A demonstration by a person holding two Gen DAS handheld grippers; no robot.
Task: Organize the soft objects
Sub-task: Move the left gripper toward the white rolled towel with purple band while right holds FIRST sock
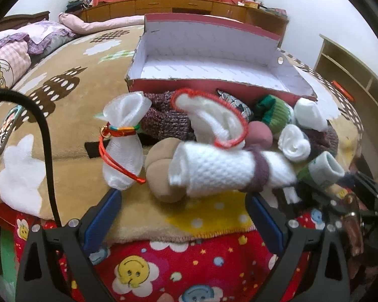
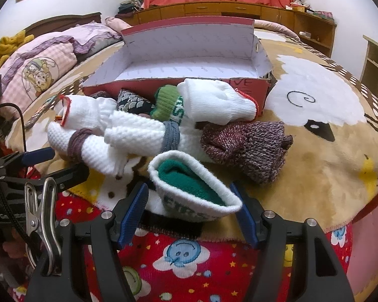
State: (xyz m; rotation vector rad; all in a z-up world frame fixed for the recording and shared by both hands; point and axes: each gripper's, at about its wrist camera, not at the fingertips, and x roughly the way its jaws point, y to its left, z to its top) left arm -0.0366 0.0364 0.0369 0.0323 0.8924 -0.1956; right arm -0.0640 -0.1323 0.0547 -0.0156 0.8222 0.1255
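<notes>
Right gripper (image 2: 189, 201) stood wide, straddling the white-and-green sock roll (image 2: 194, 188), its long axis crosswise between the pads, shoebox (image 2: 179, 85) dead ahead. Left gripper (image 1: 184, 216) gaped, empty, farther off.

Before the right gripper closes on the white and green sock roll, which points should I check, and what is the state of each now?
1. Right gripper open wide enough: ok, its fingers stand on both sides of the white and green sock roll.
2. Roll already gripped: not ok, a gap shows at each finger.
3. Roll free from the neighbouring maroon knit sock: ok, they lie apart.
4. Red box open and empty: ok, only its white lining shows.
5. Left gripper out of the way: ok, it is open in front of the white waffle roll.
6. Box path clear: cannot tell; the sock pile lies between.
</notes>
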